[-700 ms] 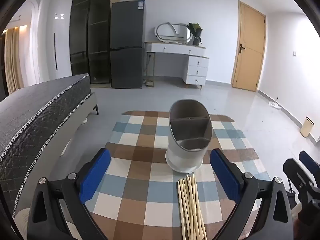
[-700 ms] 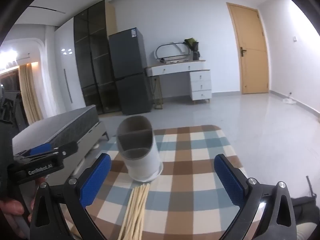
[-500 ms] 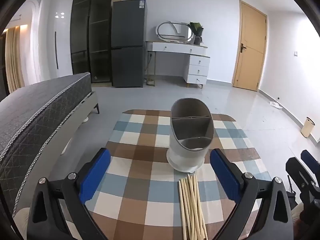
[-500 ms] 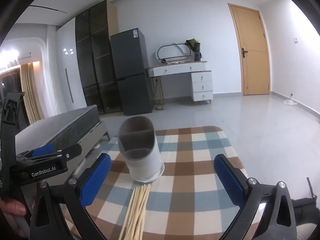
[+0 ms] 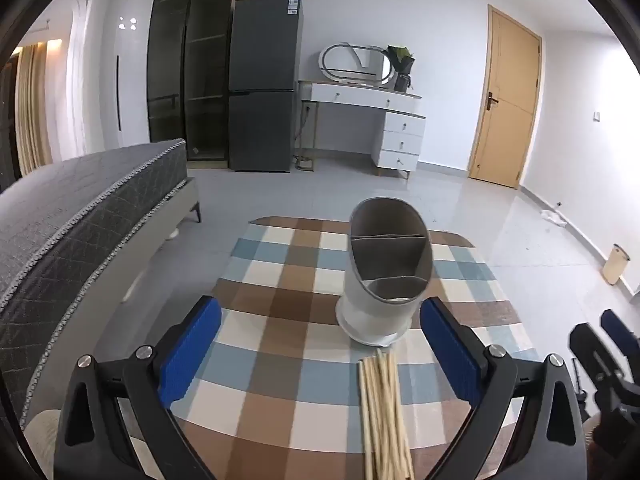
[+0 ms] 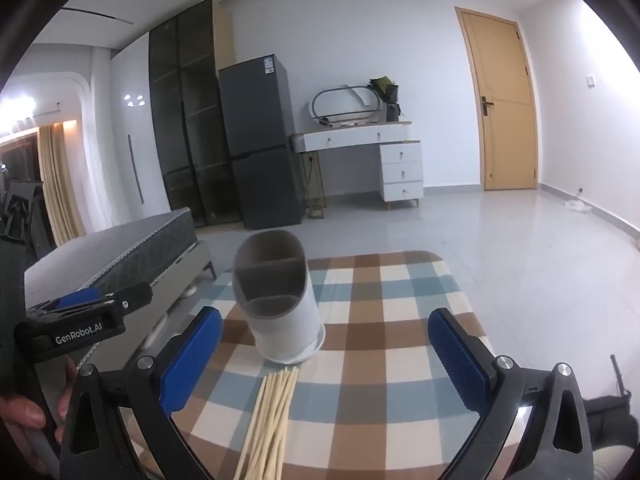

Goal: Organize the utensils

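A grey-white oval utensil holder with divided compartments stands on the checked tablecloth; it also shows in the right wrist view. A bundle of pale wooden chopsticks lies flat just in front of it, also in the right wrist view. My left gripper is open and empty, hovering above the cloth short of the holder. My right gripper is open and empty, likewise above the chopsticks. Each gripper shows at the edge of the other's view.
A grey bed runs along the left of the table. A dark fridge, a white dresser and a wooden door stand at the far wall. A small bin sits on the floor at right.
Both grippers have drifted slightly back and up; the holder and chopsticks have not moved. Both jaws stay open.
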`<state>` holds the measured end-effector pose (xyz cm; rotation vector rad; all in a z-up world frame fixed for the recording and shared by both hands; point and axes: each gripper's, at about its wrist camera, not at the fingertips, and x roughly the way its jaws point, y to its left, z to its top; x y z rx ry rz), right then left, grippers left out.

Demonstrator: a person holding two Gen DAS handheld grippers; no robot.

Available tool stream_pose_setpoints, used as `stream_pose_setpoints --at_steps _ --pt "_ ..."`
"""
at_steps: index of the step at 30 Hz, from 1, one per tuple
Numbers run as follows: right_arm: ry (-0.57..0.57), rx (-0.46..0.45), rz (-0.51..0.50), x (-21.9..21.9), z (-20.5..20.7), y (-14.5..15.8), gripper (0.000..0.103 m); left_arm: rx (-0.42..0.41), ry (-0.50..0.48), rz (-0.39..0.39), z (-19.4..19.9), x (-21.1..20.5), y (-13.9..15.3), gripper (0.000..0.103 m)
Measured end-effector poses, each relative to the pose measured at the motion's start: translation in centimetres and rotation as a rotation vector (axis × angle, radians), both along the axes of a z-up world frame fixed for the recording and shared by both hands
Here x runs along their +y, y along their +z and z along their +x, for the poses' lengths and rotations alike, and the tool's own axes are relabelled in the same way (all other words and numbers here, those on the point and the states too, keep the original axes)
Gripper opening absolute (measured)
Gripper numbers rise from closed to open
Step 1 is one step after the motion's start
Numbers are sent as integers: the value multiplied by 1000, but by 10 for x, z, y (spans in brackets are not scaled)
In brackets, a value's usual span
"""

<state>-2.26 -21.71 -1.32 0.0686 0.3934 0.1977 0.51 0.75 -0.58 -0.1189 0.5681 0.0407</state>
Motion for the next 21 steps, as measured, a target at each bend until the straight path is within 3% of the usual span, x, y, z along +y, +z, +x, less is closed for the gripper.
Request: stream_pose_setpoints --at_steps 21 --pt "15 4 -9 3 -2 -2 103 11 10 -32 -1 4 1 97"
